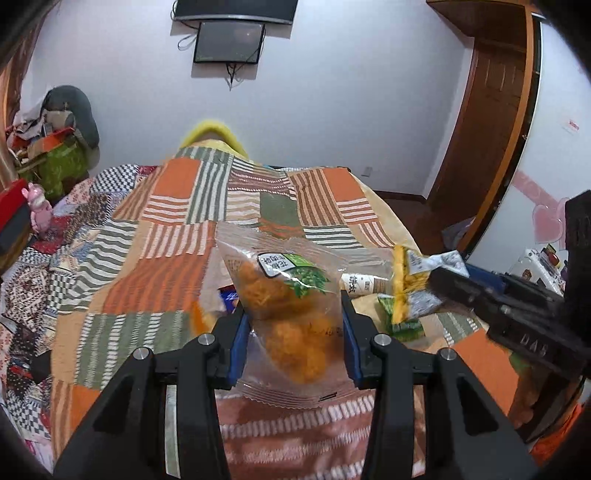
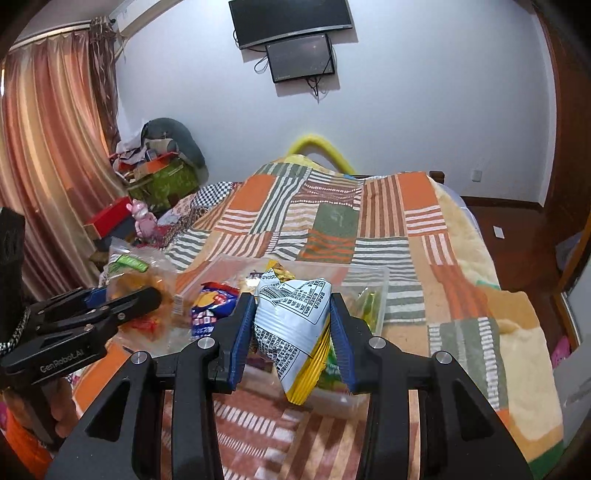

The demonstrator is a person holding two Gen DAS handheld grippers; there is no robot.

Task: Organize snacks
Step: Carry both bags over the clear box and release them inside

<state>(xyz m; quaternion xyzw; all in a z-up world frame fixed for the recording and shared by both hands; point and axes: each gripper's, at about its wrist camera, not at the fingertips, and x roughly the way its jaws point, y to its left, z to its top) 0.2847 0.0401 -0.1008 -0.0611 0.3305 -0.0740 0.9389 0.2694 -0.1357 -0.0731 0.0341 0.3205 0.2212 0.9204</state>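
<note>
Left wrist view: the left gripper (image 1: 293, 325) clamps one clear snack bag (image 1: 288, 314) at centre; the right gripper (image 2: 293, 332) clamps one white-and-yellow packet (image 2: 295, 332) above one clear box (image 2: 365, 284).

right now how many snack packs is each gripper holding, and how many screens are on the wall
Left gripper: 1, a clear bag of orange snacks
Right gripper: 1, a white and yellow packet
Wall: 2 screens, a large one and a small one below it
Total: 2 held packs, 2 screens
</note>
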